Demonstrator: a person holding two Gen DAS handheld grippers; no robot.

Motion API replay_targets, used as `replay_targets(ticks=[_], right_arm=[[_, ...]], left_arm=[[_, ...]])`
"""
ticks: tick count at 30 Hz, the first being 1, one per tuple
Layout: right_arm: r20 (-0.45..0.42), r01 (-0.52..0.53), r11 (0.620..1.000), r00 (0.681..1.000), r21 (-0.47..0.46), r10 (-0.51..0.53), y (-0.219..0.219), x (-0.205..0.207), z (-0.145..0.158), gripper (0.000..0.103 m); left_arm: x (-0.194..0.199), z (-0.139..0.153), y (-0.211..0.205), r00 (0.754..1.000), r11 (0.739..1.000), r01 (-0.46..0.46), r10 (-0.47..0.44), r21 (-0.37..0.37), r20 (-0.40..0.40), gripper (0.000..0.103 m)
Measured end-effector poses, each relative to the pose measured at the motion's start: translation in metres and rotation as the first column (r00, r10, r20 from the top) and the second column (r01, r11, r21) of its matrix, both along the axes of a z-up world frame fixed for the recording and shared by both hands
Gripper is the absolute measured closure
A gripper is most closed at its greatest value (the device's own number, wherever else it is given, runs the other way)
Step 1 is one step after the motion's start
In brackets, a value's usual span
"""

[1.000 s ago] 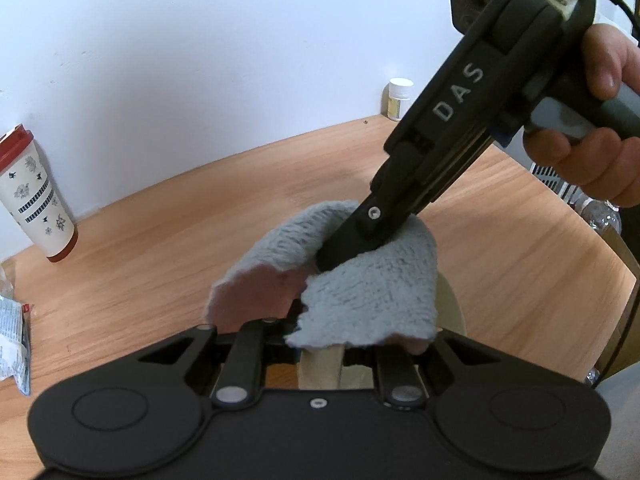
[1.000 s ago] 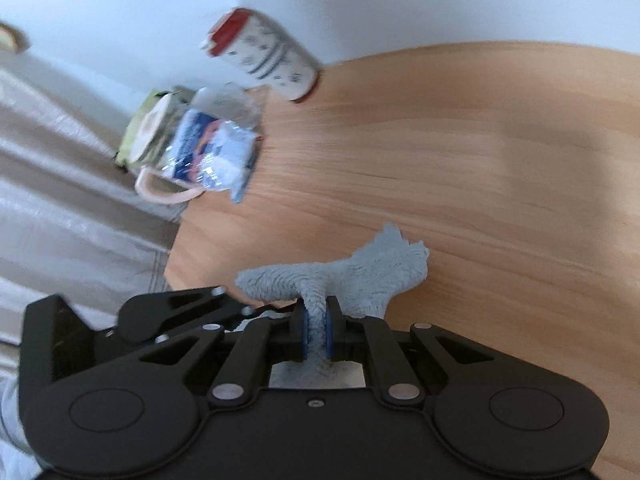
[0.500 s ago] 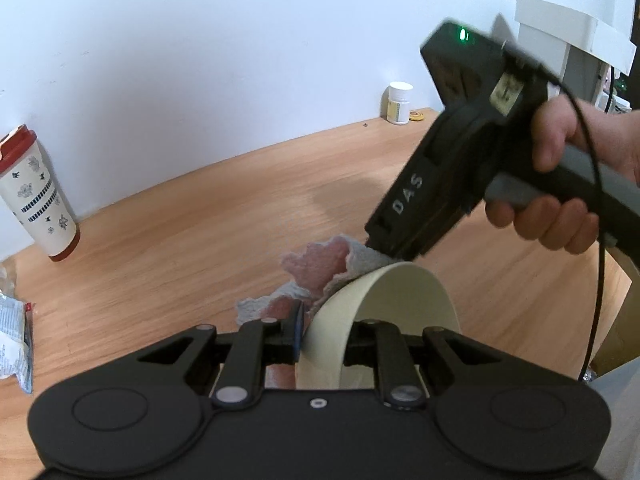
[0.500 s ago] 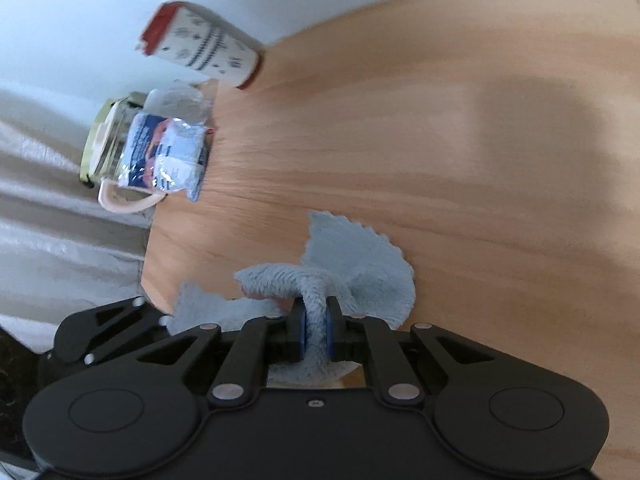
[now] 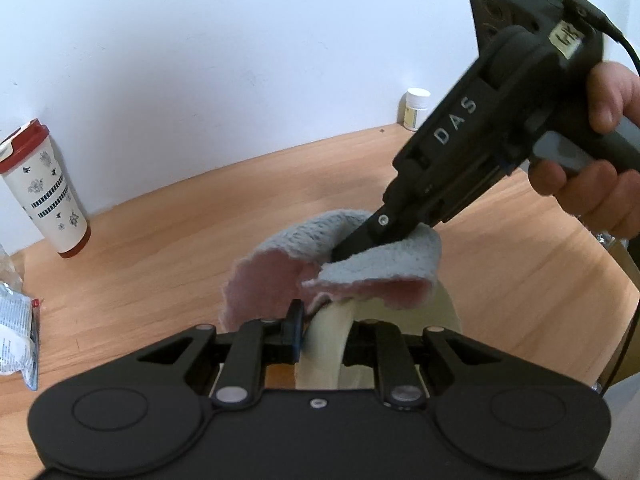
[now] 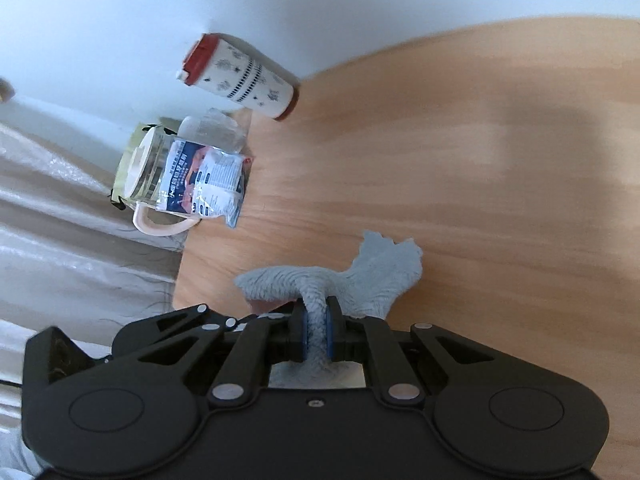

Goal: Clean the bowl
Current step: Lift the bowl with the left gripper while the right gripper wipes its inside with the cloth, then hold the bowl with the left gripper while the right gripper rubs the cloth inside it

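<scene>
A cream bowl (image 5: pixel 446 312) stands tilted on edge above the wooden table (image 5: pixel 180 248). My left gripper (image 5: pixel 326 332) is shut on its near rim, one finger on each side of the wall. A fluffy cloth (image 5: pixel 392 264), grey outside and pink inside, drapes over the bowl's top edge. My right gripper (image 5: pixel 340 254) comes down from the upper right, held by a hand (image 5: pixel 600 184), and is shut on the cloth. In the right wrist view the grey cloth (image 6: pixel 384 276) is bunched between the blue pads of the right gripper (image 6: pixel 316 320). The bowl's inside is hidden.
A white tumbler with a red lid (image 5: pixel 44 192) stands at the far left by the wall, also seen as the tumbler (image 6: pixel 244 80). A small white-capped jar (image 5: pixel 416 110) sits at the back. A foil packet (image 6: pixel 208 176) leans on a glass jar near the table's left edge.
Half a second ago the right gripper had drawn the cloth off behind the bowl and bared the rim. Now it has swung back and the cloth covers the top edge again. The left gripper stayed still.
</scene>
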State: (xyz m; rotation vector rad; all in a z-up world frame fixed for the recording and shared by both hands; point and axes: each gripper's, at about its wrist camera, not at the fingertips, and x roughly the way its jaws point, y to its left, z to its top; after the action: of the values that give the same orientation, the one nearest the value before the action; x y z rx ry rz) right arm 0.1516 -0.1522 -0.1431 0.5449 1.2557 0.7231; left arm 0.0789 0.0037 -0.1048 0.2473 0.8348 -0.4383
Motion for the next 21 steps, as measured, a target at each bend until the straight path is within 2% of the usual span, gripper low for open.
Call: replay_targets(ticks=[14,19,21], right_arm=[[-0.141,0.079,0.995,0.986,-0.062,-0.087,-0.017,-0.003,-0.049,0.092],[-0.134,0.038,0.994,0.990,-0.099,-0.051,-0.010,-0.002,-0.047,0.092],[-0.141,0.043,0.995,0.988,-0.088,-0.055,-0.011,-0.001,-0.044,0.092]], left_arm=[[0.000,0.004,0.005,1.000,1.000,0.000,0.000,-0.012,0.009,0.086],[-0.005,0.008,0.007,1.000,0.999,-0.030,0.030,-0.027,0.005,0.086],[-0.007,0.012,0.007,0.999,0.998,-0.041,0.042,-0.039,0.009,0.087]])
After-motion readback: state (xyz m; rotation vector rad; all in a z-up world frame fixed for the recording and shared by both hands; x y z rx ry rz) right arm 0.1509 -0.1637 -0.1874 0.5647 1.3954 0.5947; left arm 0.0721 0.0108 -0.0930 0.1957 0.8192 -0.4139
